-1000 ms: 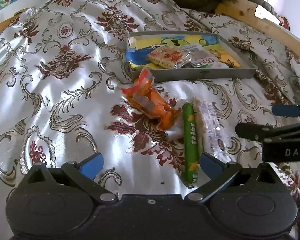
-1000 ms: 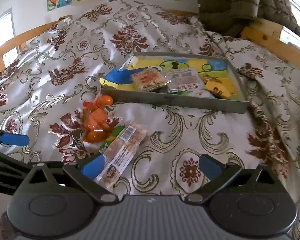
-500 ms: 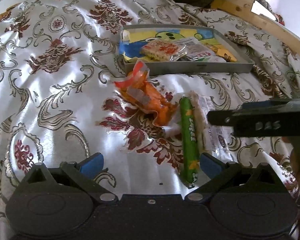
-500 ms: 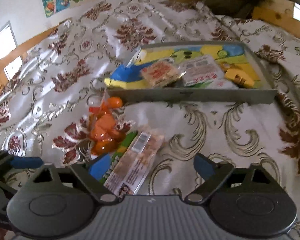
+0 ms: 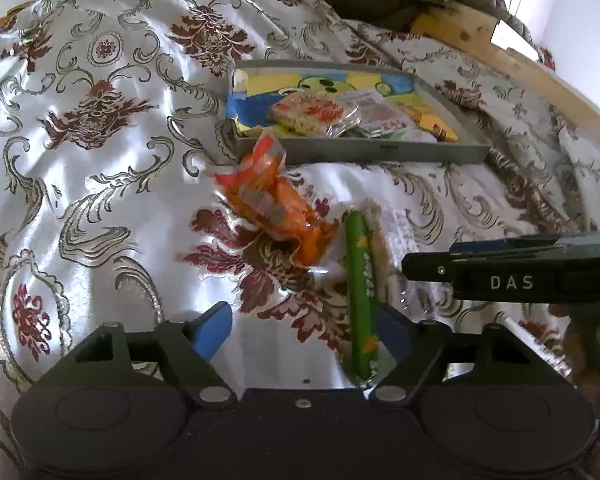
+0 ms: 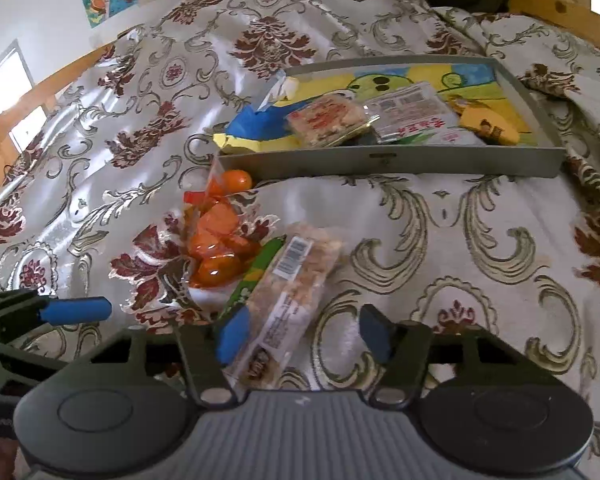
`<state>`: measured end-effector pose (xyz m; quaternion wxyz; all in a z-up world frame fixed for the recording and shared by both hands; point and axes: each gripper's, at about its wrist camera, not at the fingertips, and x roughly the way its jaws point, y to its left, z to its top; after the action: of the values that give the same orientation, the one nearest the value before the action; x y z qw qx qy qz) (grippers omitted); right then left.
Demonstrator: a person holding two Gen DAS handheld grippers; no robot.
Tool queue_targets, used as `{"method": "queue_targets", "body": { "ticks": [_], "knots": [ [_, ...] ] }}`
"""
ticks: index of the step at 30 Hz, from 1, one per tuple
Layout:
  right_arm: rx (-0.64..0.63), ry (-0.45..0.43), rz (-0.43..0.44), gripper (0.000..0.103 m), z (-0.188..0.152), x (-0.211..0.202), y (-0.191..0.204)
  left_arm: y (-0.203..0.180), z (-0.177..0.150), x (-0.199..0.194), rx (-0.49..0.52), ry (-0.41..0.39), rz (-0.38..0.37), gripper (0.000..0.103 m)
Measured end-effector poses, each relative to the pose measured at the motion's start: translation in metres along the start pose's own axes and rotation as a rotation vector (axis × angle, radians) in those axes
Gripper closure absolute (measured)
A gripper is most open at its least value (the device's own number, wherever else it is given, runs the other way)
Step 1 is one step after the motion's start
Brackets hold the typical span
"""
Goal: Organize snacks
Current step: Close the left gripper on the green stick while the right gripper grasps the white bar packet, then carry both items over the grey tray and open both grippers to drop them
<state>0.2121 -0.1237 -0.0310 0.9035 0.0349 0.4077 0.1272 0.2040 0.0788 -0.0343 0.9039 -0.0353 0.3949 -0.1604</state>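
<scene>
Down at the lower middle of the left wrist view, the green stick snack (image 5: 358, 292) lies on the patterned bedspread (image 5: 100, 200) with its long axis running almost straight up the frame, near end at the left gripper (image 5: 302, 332), far end aimed toward the grey tray (image 5: 380, 154). Its jaws have just been closing but stand apart; the green stick sits between them, right against the right-hand pad, with a clear gap to the left pad. Beside the stick, in the right wrist view, the clear-wrapped bar (image 6: 292, 300) slants from lower left to upper right, its near end between the fingers of the right gripper (image 6: 302, 330). Those jaws have also just been closing; the left pad touches the wrapper edge, the right pad is clear of it. An orange candy bag (image 5: 276, 208) lies just left of the stick, its far end against the tray wall
</scene>
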Motion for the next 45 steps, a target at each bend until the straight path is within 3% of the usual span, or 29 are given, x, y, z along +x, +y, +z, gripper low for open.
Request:
{"method": "queue_targets", "body": {
  "ticks": [5,8,10,13,17,20,23,28,34,36,37,42,45],
  "knots": [
    [0.114,0.001,0.1,0.039,0.005,0.006,-0.011,-0.005,0.0,0.005,0.013,0.006,-0.038,0.042],
    [0.107,0.021,0.088,0.039,0.009,0.018,-0.006,-0.007,-0.002,0.01,0.034,0.026,-0.048,0.053],
    [0.107,0.045,0.073,0.048,0.008,0.023,-0.003,-0.008,-0.003,0.012,0.04,0.029,-0.059,0.055],
    [0.104,0.056,0.069,0.055,0.007,0.018,-0.001,-0.007,-0.002,0.013,0.041,0.018,-0.074,0.058],
    [0.085,0.076,0.017,0.056,0.003,0.01,-0.001,-0.011,0.004,0.018,0.02,-0.001,-0.111,0.062],
    [0.068,0.074,-0.05,0.056,0.0,-0.001,0.0,-0.021,0.005,0.027,0.055,0.007,-0.137,0.066],
    [0.078,0.088,-0.063,0.056,-0.003,-0.005,-0.006,-0.03,0.005,0.036,0.083,0.023,-0.161,0.066],
    [0.091,0.096,-0.084,0.056,-0.002,-0.004,-0.016,-0.033,0.005,0.057,0.104,0.078,-0.11,0.065],
    [0.111,0.107,-0.08,0.054,-0.004,0.0,-0.02,-0.033,0.007,0.062,0.102,0.08,-0.097,0.066],
    [0.153,0.117,-0.063,0.054,-0.006,0.001,-0.024,-0.034,0.007,0.061,0.107,0.086,-0.092,0.074],
    [0.173,0.128,-0.053,0.054,-0.007,0.002,-0.026,-0.034,0.008,0.059,0.108,0.094,-0.098,0.084],
    [0.242,0.129,-0.004,0.059,-0.016,-0.004,-0.032,-0.038,0.005,0.046,0.081,0.125,-0.091,0.085],
    [0.254,0.093,0.016,0.059,-0.017,-0.02,-0.031,-0.034,0.005,0.031,0.005,0.124,-0.104,0.085]
  ]
}}
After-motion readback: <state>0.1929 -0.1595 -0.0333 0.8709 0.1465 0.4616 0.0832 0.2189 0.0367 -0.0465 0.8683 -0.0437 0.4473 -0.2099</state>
